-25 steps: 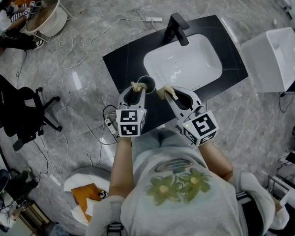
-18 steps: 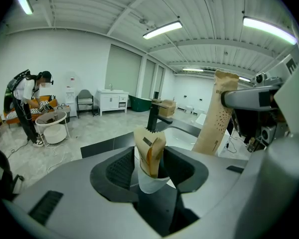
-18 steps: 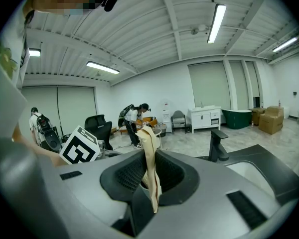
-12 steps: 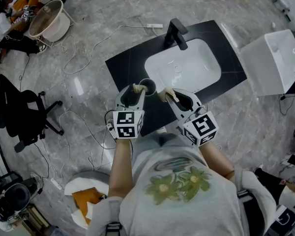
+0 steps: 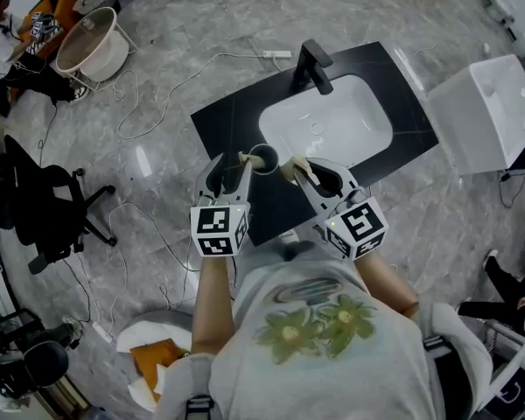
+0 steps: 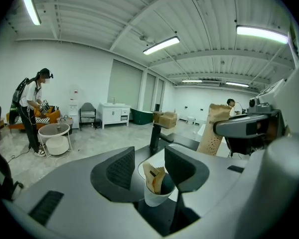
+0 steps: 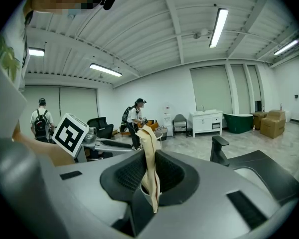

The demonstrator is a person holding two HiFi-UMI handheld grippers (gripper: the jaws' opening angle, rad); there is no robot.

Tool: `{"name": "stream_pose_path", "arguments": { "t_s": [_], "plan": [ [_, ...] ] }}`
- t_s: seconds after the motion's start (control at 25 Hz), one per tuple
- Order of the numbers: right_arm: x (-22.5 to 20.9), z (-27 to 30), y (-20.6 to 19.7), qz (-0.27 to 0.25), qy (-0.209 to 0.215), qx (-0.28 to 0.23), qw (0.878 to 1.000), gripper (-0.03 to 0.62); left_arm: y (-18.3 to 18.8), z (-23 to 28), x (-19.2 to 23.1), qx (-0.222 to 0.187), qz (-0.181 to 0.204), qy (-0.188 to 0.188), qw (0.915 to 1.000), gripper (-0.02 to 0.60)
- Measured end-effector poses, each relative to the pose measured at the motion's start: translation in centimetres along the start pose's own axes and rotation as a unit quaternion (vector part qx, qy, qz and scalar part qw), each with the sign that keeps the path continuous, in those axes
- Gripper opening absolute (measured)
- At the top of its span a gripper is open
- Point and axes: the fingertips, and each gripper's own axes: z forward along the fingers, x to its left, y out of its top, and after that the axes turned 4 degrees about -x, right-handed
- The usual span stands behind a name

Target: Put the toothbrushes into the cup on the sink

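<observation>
Currently the small white cup (image 5: 264, 158) stands on the black sink counter (image 5: 232, 112), just beside the white basin (image 5: 332, 121), and contains one tan paper-wrapped toothbrush (image 6: 154, 177). My left gripper (image 6: 152, 166) has just been opening; its jaws stand wide, gripping nothing, and it sits higher than a second ago. My right gripper (image 7: 147, 176) clamps a second tan-wrapped toothbrush (image 7: 148, 148).

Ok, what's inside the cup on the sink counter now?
A paper-wrapped toothbrush leans in the cup, its top poking above the rim. The cup's wall hides its lower end and anything lying at the bottom.
</observation>
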Motion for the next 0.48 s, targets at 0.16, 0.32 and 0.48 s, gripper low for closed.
{"name": "stream_pose_path", "arguments": {
  "t_s": [0.16, 0.32, 0.48],
  "plan": [
    [0.2, -0.1, 0.5, 0.001, -0.001, -0.006, 1.0, 0.077, 1.0, -0.8, -0.2, -0.011, 0.005, -0.003, 0.9999, 0.19],
    [0.2, -0.2, 0.7, 0.002, -0.002, -0.011, 1.0, 0.077, 1.2, -1.2, -0.7, -0.013, 0.02, -0.006, 0.9997, 0.146],
    [0.2, -0.4, 0.8, 0.004, -0.004, -0.013, 1.0, 0.077, 1.4, -1.8, -0.9, -0.015, 0.02, -0.003, 0.9997, 0.084]
  ]
}}
